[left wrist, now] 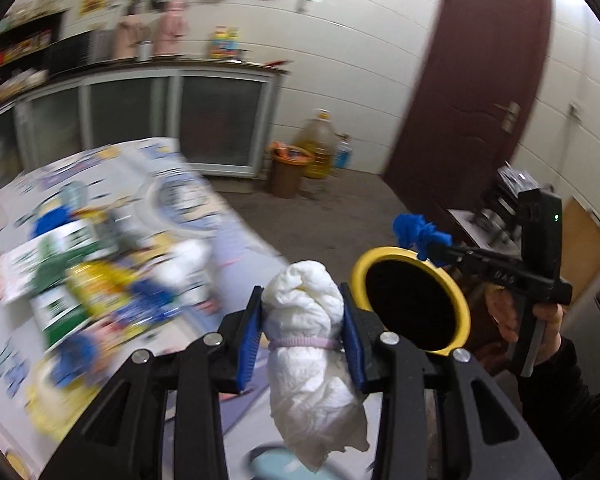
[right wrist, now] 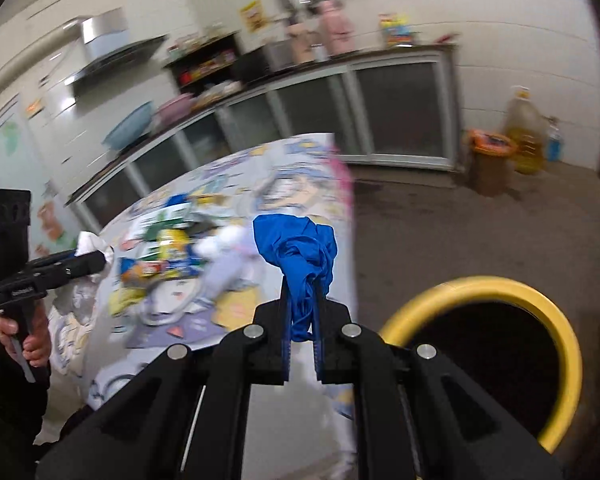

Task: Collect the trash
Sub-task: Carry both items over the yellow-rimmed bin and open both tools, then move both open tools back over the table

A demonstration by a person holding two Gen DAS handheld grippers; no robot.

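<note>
Just beside the table edge [right wrist: 346, 216]; yellow-rimmed bin [right wrist: 556, 320], mouth open

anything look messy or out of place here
Yes: a heap of wrappers and cartons lies scattered across the patterned table, not yet binned. Each claw holds a piece: the left claw a white tissue wad, the right claw a crumpled blue scrap, beside the yellow-rimmed bin.

From the left tool [left wrist: 302, 344] we look forward and down, with the worktop [left wrist: 228, 248] on our left and the yellow-rimmed bin [left wrist: 410, 304] close ahead on the right. From the right tool [right wrist: 302, 320] we face likewise, nearer the bin [right wrist: 480, 360]. Both views share the worktop [right wrist: 284, 184], the bin and the cabinets [left wrist: 172, 116].
</note>
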